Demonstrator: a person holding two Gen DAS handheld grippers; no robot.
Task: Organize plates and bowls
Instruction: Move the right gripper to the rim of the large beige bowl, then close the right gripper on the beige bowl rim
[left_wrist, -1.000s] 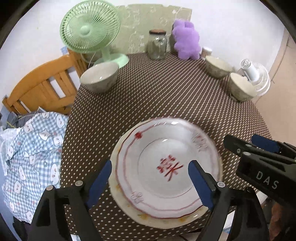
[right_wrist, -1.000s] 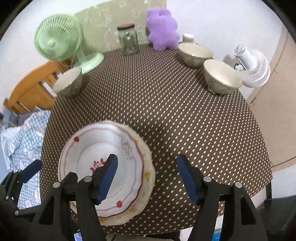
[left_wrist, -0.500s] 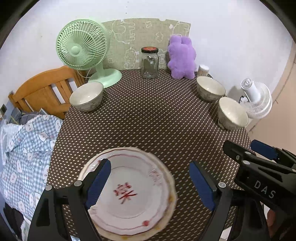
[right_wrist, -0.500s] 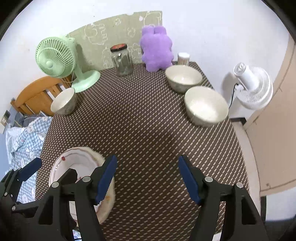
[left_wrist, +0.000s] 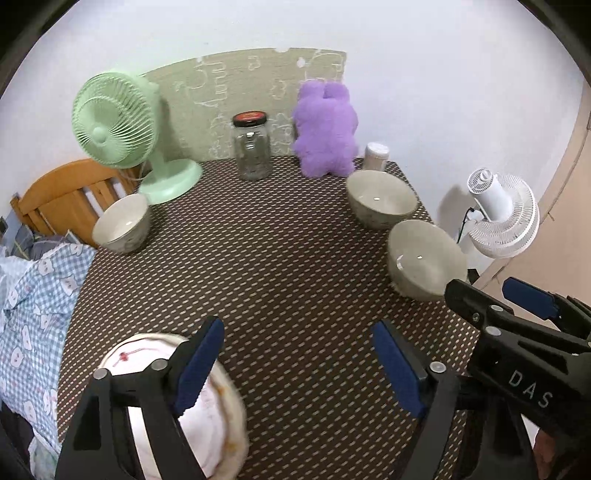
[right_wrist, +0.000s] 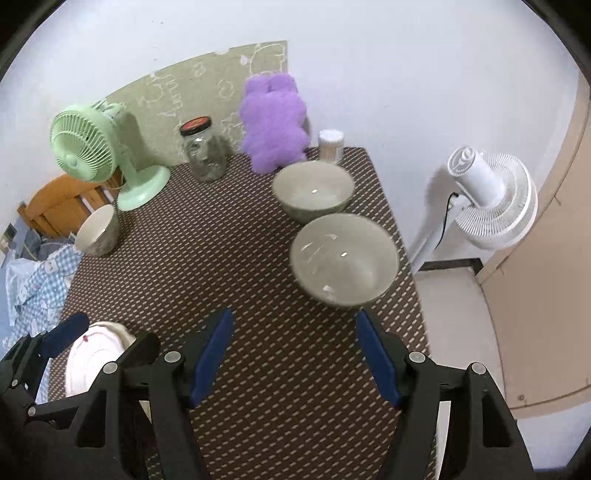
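Both grippers have pulled back from the plates (left_wrist: 218, 413), half hidden at the table's (left_wrist: 295, 258) near-left corner; left gripper (left_wrist: 301, 363) closing slightly, right gripper (right_wrist: 293, 356) wide, both empty.

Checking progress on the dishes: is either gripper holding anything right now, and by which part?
Nothing is held. The left gripper and right gripper are both open over bare tablecloth.

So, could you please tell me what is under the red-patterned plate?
A second plate with a yellowish rim lies under the red-patterned plate; the left gripper's fingers cover most of both.
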